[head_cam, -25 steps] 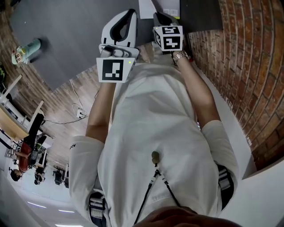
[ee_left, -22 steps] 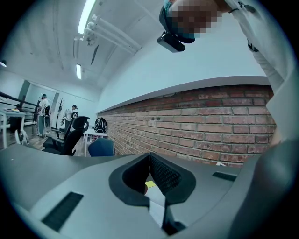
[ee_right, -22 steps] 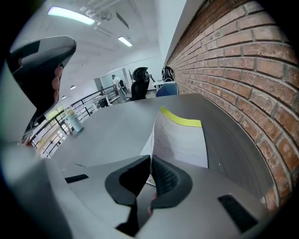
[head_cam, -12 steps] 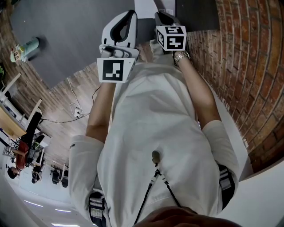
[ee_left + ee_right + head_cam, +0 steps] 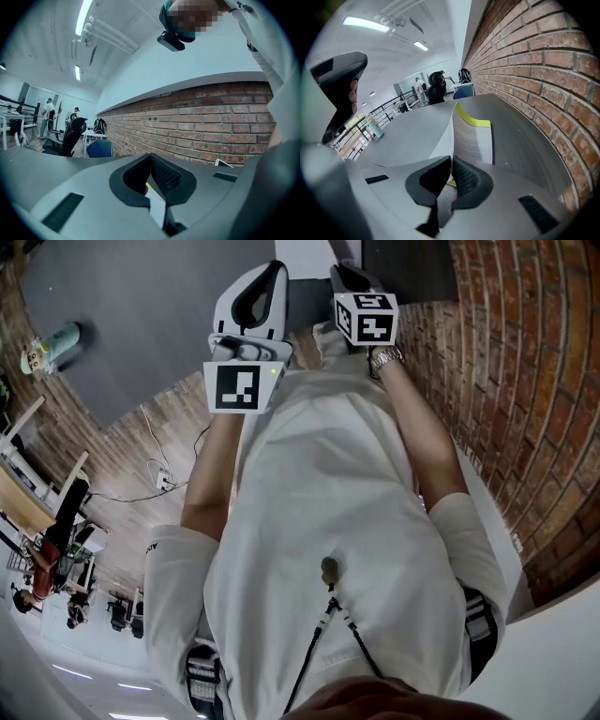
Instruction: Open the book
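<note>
Book [image 5: 474,139]: lies on the grey tabletop [image 5: 412,129], close beside the brick wall [image 5: 534,70]. One printed leaf is lifted and stands nearly upright off the rest. A yellow strip [image 5: 474,122] runs along the far edge of the book.

Right gripper [image 5: 451,161]: jaws narrow, clamped on the near edge of the raised leaf. The sheet rises straight out from between the two black pads. The gripper tilts downward toward the tabletop.

Left gripper [image 5: 150,157]: jaws together, tips meeting. A sliver of white with a speck of yellow shows in the slot below the tips. I cannot tell whether that is paper pinched there or the book seen through the slot. This gripper points level at the brick wall. In the right gripper view it hangs to the left, above the tabletop and apart from the book, with fingers [image 5: 353,93] wrapped on its handle.

Head view: both grippers sit side by side at the top of frame, marker cubes facing the camera. The person's white shirt [image 5: 328,502] fills the middle. A wristwatch [image 5: 382,358] is on the right wrist.

Surroundings: a pale green bottle [image 5: 58,341] stands at the far left of the tabletop, well apart from the book. Dark office chairs [image 5: 70,136] stand farther along the wall.
</note>
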Demonstrator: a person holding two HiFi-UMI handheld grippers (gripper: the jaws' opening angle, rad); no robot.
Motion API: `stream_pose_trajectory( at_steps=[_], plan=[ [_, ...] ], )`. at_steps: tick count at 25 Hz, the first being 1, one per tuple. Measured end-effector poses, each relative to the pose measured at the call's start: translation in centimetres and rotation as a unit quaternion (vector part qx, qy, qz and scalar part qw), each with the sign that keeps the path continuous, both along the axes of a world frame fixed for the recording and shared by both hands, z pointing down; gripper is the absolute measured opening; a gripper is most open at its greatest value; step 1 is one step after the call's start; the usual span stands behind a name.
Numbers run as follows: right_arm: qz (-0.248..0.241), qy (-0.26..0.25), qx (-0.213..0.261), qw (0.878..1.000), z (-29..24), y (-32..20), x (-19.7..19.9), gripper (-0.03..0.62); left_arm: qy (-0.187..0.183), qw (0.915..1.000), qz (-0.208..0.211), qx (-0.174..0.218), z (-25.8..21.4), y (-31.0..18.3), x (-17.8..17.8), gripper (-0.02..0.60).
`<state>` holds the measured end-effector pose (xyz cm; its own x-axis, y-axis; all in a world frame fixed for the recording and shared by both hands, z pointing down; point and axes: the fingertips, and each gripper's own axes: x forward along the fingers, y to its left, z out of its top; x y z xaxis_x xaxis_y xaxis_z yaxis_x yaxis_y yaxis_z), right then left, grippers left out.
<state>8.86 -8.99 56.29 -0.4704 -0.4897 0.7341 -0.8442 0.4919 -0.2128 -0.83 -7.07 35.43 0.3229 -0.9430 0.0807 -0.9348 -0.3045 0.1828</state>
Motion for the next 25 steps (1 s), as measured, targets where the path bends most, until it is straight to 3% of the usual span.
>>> stream_pose_trajectory(
  at_steps=[25],
  plan=[
    [0.043, -0.01, -0.015, 0.999, 0.9, -1.0, 7.8, 0.043, 0.0, 0.9994, 0.034, -0.01, 0.9, -1.2, 7.5, 0.022]
  ],
)
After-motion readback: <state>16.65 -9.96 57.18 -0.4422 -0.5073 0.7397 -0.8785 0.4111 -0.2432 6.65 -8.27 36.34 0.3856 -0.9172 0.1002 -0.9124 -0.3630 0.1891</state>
